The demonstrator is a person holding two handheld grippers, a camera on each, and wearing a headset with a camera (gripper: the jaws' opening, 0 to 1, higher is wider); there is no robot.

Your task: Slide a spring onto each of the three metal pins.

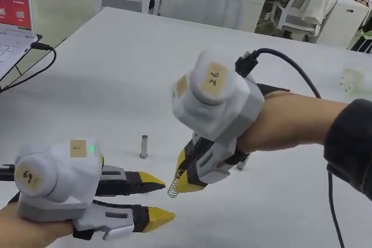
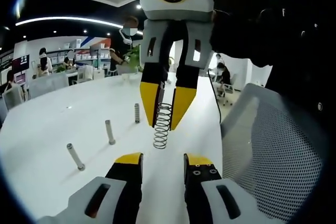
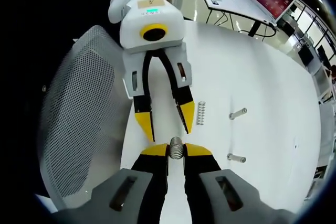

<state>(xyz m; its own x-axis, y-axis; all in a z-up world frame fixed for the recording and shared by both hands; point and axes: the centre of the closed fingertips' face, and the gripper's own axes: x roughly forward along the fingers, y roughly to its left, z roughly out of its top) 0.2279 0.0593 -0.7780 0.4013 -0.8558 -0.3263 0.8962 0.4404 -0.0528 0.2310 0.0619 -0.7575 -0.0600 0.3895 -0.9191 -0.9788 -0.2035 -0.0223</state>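
My right gripper hovers over the white table, shut on a metal spring that hangs from its yellow tips. The left gripper view has this spring facing me, and it sits between the right gripper's own jaws. My left gripper is open and empty at the lower left, pointing at the spring. A bare metal pin stands just beyond. Two bare pins stand in a row with an upright coil; whether that coil sits on a pin I cannot tell.
A laptop with a black cable sits at the table's far left edge. Chairs stand behind the table. A small clear object lies at the right. A mesh chair back is close by.
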